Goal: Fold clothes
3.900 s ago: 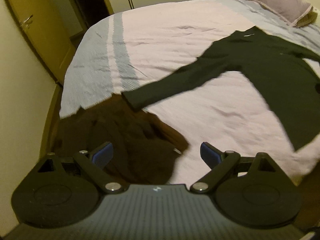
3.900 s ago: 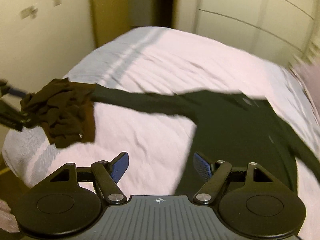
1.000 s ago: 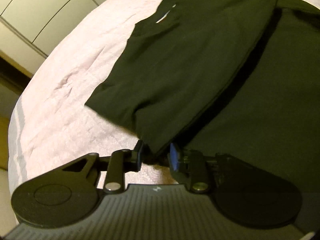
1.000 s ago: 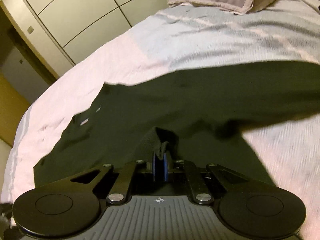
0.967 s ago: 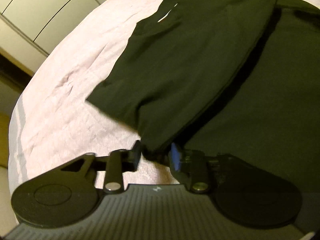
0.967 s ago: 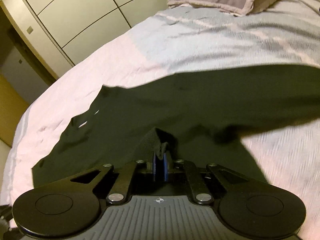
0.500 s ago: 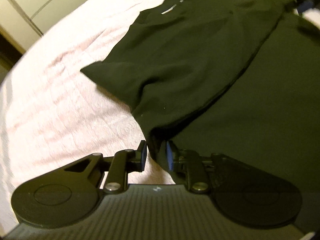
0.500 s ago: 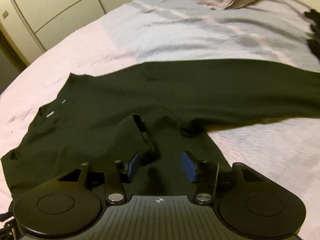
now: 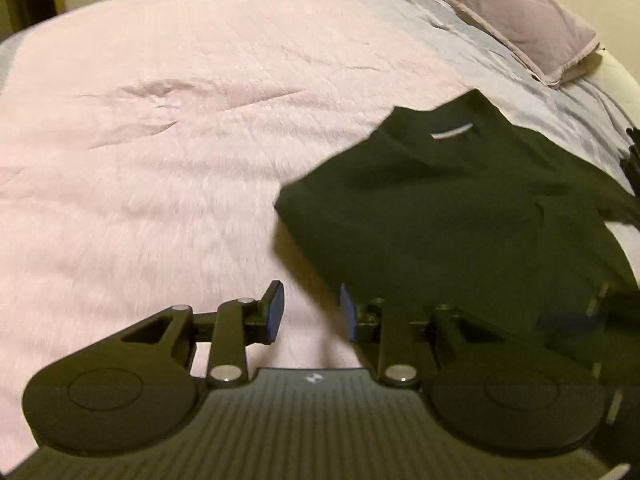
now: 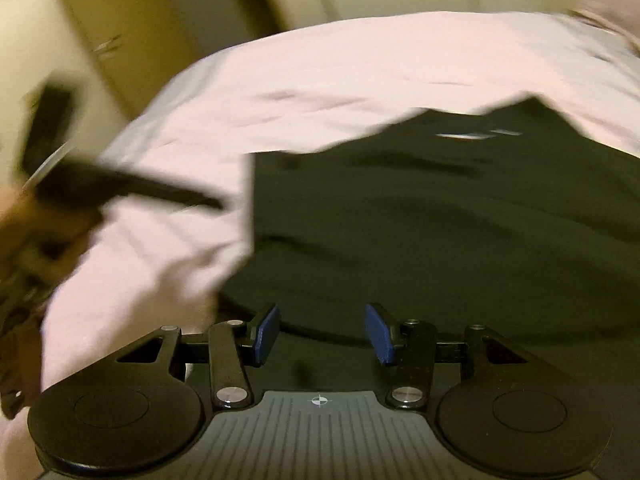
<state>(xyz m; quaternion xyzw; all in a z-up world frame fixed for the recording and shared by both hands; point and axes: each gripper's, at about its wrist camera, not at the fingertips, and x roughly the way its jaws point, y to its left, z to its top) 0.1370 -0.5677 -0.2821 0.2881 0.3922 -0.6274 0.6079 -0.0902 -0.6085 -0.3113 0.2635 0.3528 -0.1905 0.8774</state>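
We have let go: both the left tool [image 9: 311, 312] and right tool [image 10: 322, 334] now gape empty, leaving the shirt [image 9: 460, 216] side-folded on the bed [image 9: 180, 140].

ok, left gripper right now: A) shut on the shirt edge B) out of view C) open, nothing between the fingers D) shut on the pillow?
C: in the left wrist view the left gripper has its blue pads apart, with only the pink bedspread between them; the black shirt lies beside it, ungripped.
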